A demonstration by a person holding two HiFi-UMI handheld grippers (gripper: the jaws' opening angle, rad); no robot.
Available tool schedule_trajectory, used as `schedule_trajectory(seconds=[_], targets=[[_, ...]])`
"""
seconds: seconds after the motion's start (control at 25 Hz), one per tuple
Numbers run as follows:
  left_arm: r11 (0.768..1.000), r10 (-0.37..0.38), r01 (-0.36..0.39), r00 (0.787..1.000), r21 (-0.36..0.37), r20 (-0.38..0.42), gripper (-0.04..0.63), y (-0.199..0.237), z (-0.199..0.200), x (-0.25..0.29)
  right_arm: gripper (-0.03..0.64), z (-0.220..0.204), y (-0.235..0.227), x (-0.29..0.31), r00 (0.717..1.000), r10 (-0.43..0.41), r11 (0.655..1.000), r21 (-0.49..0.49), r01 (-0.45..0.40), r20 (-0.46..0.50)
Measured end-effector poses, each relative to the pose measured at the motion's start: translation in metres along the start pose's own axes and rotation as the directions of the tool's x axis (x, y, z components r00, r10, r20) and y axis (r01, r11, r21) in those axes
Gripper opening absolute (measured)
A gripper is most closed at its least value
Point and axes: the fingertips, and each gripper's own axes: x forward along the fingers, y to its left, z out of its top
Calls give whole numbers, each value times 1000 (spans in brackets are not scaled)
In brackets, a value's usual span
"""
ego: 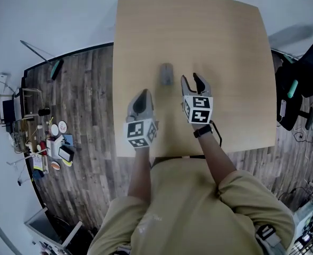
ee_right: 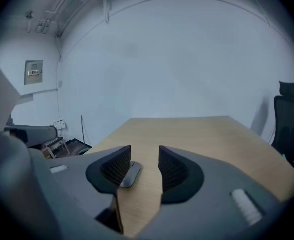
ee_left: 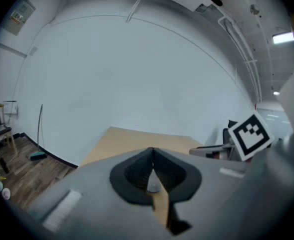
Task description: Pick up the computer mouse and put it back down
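The grey computer mouse (ego: 167, 74) lies flat on the light wooden table (ego: 225, 47), near its middle. My right gripper (ego: 192, 79) hovers just right of the mouse and a little nearer the person, jaws open with nothing between them. In the right gripper view the mouse (ee_right: 130, 174) shows low on the table beyond the left finger (ee_right: 114, 166), apart from it. My left gripper (ego: 143, 94) hangs nearer the person, left of the mouse, with its jaws shut and empty. Its tips (ee_left: 152, 153) meet in the left gripper view.
The table's near edge (ego: 172, 154) runs just in front of the person's body. A black office chair (ego: 305, 84) stands off the table's right side. On the wooden floor to the left are a cluttered shelf (ego: 44, 142) and a broom (ego: 54, 68).
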Motion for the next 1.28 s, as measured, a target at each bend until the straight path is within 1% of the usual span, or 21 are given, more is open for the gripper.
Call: schedule_trajectory(seconds=[0.08,0.16,0.28,0.36,0.44,0.56,0.72,0.96,1.28], targets=[[999,-29,29,999,16,26,0,-27,13,-4,165,16,-12,-32,998,-1,1000,-29,3,56],[998,-55,53,997,37,52,0,-56,26,-7,144,30,-24,-62,994,10,999,-38,-6,108],[994,-90,84,992,70,87,0,-93,41,-18,99,46,-36,-104,981,35,999,-47,-27,189],[992,-106,97,989,86,105,0,-113,48,-26,58,55,-40,-129,971,57,997,-55,-45,233],[990,-115,104,986,95,122,0,-131,53,-33,11,62,-42,-150,960,98,995,-58,-86,261],[988,-130,116,981,103,146,0,-155,57,-40,6,66,-49,-176,947,139,990,-57,-128,289],[985,-138,119,977,126,161,0,-179,56,-50,6,58,-57,-202,947,145,987,-105,-120,287],[988,-102,77,977,136,188,0,-204,53,-69,6,49,-68,-239,932,173,979,-157,-128,318],[990,-48,23,982,137,183,0,-232,32,-96,6,37,-87,-267,921,210,974,-155,-167,328]])
